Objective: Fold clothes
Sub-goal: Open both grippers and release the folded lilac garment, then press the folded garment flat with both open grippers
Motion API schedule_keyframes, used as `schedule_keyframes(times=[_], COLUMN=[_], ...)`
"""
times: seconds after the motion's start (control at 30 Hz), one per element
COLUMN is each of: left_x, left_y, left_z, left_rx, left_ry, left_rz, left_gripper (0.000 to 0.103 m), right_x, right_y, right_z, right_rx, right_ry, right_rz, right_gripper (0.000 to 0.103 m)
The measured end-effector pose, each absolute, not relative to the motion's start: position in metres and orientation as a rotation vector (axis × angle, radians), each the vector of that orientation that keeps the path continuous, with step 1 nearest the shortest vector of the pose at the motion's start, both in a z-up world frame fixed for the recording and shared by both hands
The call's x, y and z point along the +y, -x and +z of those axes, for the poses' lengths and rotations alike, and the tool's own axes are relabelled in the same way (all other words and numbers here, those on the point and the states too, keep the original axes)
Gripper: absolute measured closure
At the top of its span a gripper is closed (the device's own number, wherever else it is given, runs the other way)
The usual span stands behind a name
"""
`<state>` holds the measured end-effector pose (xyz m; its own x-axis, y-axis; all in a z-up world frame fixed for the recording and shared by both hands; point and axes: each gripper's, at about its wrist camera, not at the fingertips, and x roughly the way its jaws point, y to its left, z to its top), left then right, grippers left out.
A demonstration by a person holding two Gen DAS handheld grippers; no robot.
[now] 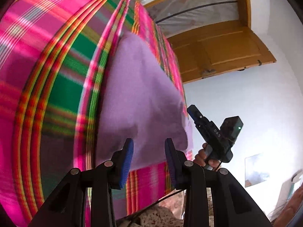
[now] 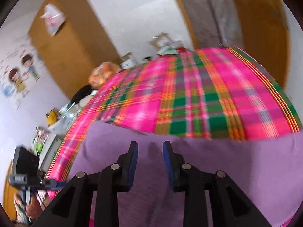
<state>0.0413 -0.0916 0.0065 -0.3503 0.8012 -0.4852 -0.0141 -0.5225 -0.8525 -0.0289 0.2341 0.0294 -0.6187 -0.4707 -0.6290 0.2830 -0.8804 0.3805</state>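
Right wrist: purple cloth (image 2: pixel 208 166) seemingly beneath parted gripper (image 2: pixel 150 147).

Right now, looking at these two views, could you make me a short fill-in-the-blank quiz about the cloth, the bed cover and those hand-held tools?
1. The plain garment lying on the bed is ____ in colour.
2. The plaid blanket under it is mostly ____ with green squares.
3. The fingers of the left tool and the right tool stand ____, gripping nothing.
4. The pads on the fingers are ____.

Missing words: purple; pink; open; blue
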Motion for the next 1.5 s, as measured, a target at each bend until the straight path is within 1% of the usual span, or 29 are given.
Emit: schedule_keyframes(times=[0.13,0.27,0.43,0.5,0.57,0.7,1.07,1.17,1.3,1.4,1.5], left_x=[-0.089,-0.087,-0.086,-0.085,-0.084,-0.083,-0.079,-0.086,-0.089,-0.091,-0.096], left_y=[-0.029,-0.028,-0.025,-0.024,-0.023,-0.02,-0.02,-0.027,-0.034,-0.038,-0.042], left_z=[0.01,-0.002,-0.007,-0.009,-0.01,-0.013,-0.014,-0.014,-0.014,-0.014,-0.017], left_rx=[-1.039,-1.028,-1.023,-1.022,-1.02,-1.016,-0.99,-1.003,-1.008,-1.006,-1.018], left_ry=[1.311,1.349,1.353,1.352,1.351,1.349,1.341,1.336,1.332,1.329,1.328], left_rz=[1.939,1.918,1.9,1.893,1.886,1.873,1.872,1.871,1.871,1.872,1.871], left_gripper=[0.069,0.069,0.069,0.069,0.069,0.069,0.069,0.069,0.069,0.069,0.069], right_x=[0.187,0.152,0.116,0.109,0.108,0.108,0.108,0.121,0.145,0.157,0.165], right_y=[0.044,0.061,0.086,0.1,0.107,0.118,0.126,0.108,0.073,0.045,0.029], right_z=[0.035,0.027,0.014,0.005,0.0,-0.007,-0.004,0.012,0.025,0.025,0.009], right_rx=[-0.203,-0.112,0.046,0.087,0.088,0.078,0.03,0.072,0.072,0.111,0.156], right_ry=[-1.056,-1.133,-1.247,-1.299,-1.327,-1.355,-1.383,-1.313,-1.249,-1.224,-1.286], right_rz=[-2.317,-2.143,-2.112,-2.135,-2.138,-2.145,-2.164,-2.226,-2.236,-2.236,-2.26], right_gripper=[0.074,0.074,0.074,0.077,0.083,0.089,0.088,0.086,0.086,0.086,0.086])
